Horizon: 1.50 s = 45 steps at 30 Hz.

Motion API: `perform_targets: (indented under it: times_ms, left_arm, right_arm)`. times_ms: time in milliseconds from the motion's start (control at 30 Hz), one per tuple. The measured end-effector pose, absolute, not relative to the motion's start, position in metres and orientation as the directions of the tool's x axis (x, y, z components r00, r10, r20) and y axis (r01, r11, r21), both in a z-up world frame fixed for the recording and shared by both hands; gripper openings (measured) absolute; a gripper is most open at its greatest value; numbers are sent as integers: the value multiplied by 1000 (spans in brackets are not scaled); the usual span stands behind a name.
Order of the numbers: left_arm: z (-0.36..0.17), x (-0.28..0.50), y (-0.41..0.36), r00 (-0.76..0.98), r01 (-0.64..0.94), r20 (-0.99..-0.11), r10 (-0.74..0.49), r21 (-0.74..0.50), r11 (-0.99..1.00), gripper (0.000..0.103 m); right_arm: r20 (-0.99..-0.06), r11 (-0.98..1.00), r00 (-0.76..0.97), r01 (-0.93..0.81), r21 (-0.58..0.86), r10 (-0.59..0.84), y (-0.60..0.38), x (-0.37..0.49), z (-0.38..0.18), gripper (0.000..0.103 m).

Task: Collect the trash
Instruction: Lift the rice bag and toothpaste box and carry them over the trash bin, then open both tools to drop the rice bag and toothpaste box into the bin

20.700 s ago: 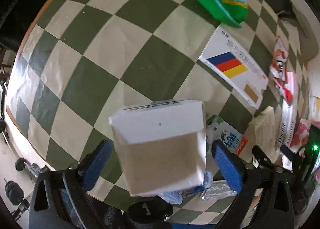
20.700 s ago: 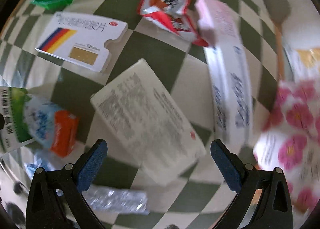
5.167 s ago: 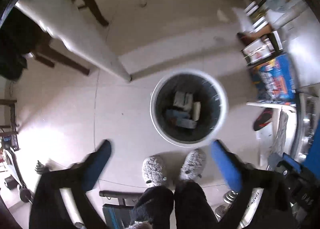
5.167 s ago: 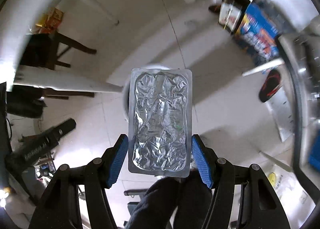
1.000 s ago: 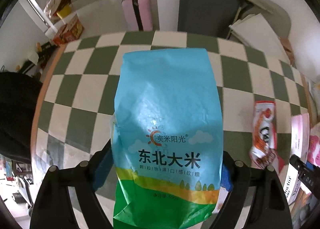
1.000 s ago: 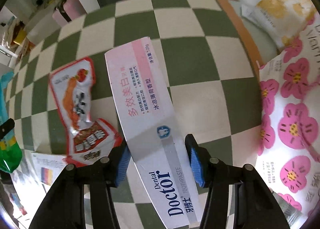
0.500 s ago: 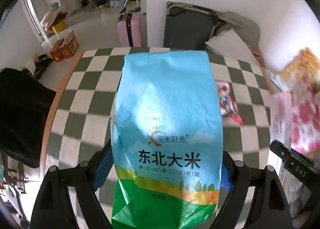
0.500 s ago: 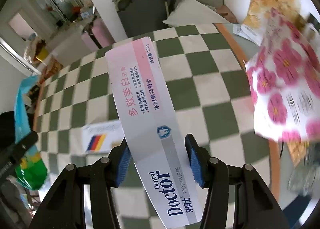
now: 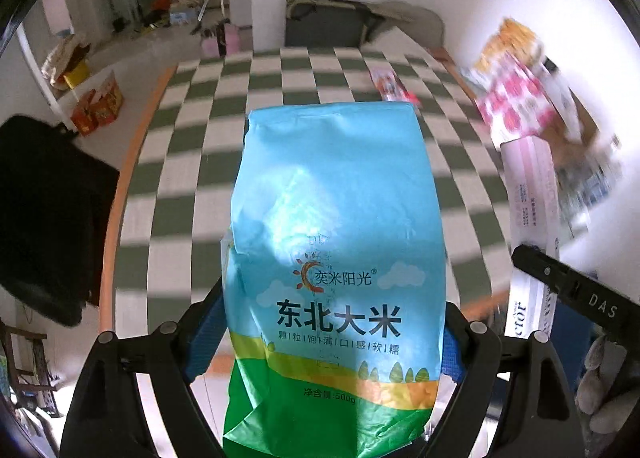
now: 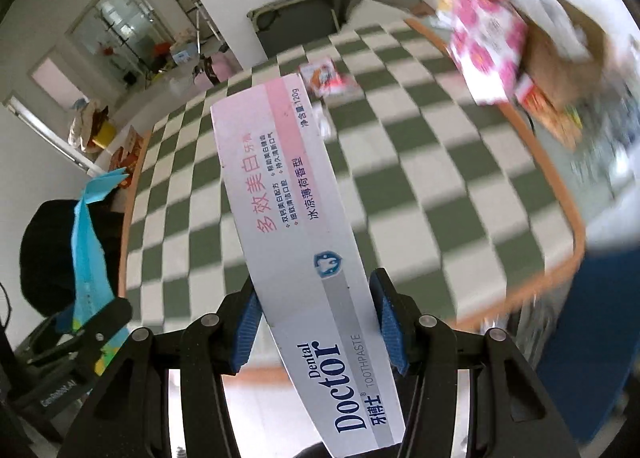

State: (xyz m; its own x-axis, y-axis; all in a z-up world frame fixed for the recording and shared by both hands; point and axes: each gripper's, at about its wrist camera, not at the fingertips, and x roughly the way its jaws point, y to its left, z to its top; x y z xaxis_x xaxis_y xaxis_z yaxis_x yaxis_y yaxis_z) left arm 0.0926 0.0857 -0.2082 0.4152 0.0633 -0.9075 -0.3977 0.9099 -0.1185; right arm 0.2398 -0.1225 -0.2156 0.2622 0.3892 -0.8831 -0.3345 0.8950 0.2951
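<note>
My left gripper (image 9: 332, 342) is shut on a blue and green rice bag (image 9: 336, 242), held upright above the near edge of the checkered table (image 9: 192, 177). My right gripper (image 10: 314, 322) is shut on a pink and white toothpaste box (image 10: 292, 209), lifted clear of the table. The box also shows at the right of the left wrist view (image 9: 532, 197), and the bag shows edge-on at the left of the right wrist view (image 10: 90, 242). A red and white snack wrapper (image 10: 326, 77) lies far back on the table.
A pink flowered bag (image 10: 488, 45) and other packages are piled at the table's right edge. A dark folded chair (image 9: 328, 29) stands beyond the far edge. A black garment (image 9: 44, 213) hangs at the left. The table's orange rim (image 10: 556, 193) curves near right.
Both grippers have lifted and pulled back from the table with the rice bag and toothpaste box still held. The table now looks farther away and lower in both views.
</note>
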Motion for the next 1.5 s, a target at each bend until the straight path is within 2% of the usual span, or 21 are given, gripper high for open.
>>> perform_targets:
  times_ms: [200, 300, 433, 600, 833, 933, 967, 1133, 1200, 1233, 1267, 1333, 1500]
  left_arm:
    - [-251, 14, 48, 288, -379, -957, -31, -143, 914, 85]
    - [-300, -19, 30, 163, -400, -984, -70, -131, 907, 85]
    - [-391, -36, 19, 6, -469, -987, -159, -144, 871, 85]
    - [-521, -14, 29, -51, -575, -963, -266, -190, 796, 85]
    - [-672, 40, 68, -23, -633, -923, -383, -283, 721, 87]
    - [-715, 45, 77, -37, -643, -917, -397, -282, 712, 95]
    - [-725, 45, 78, -41, -642, -916, -398, -281, 713, 102]
    - [-750, 43, 85, -47, -645, -929, -368, -253, 722, 103]
    - [-745, 37, 88, -26, -645, -945, -325, -233, 728, 103]
    - [-742, 34, 89, -23, -646, -955, -295, -211, 733, 103]
    - [-740, 31, 90, -26, -648, -965, -261, -182, 739, 103]
    - [-736, 22, 94, -40, -646, -979, -198, -126, 753, 103]
    - [-725, 8, 90, -67, -628, -989, -130, -60, 776, 103]
  right_arm:
    - [-922, 902, 106, -278, 331, 372, -168, 121, -259, 55]
    - [-942, 910, 15, -263, 320, 335, -185, 82, -297, 55]
    - [-949, 923, -140, -229, 309, 283, -204, 49, -373, 55]
    - [-939, 925, -244, -234, 299, 242, -204, 48, -488, 55]
    - [-923, 934, -321, -213, 286, 210, -177, 86, -655, 55]
    - [-907, 932, -361, -201, 302, 216, -164, 98, -715, 55]
    - [-900, 929, -378, -200, 310, 219, -159, 101, -734, 55]
    - [-871, 925, -435, -185, 333, 226, -136, 108, -799, 56]
    - [-862, 918, -448, -186, 349, 237, -128, 111, -811, 74]
    - [-861, 913, -446, -194, 359, 244, -125, 112, -814, 96]
    - [-866, 912, -436, -203, 358, 243, -124, 113, -815, 103]
    - [-888, 912, -401, -234, 336, 224, -123, 114, -812, 103]
    - [-934, 914, -322, -312, 259, 154, -129, 109, -800, 103]
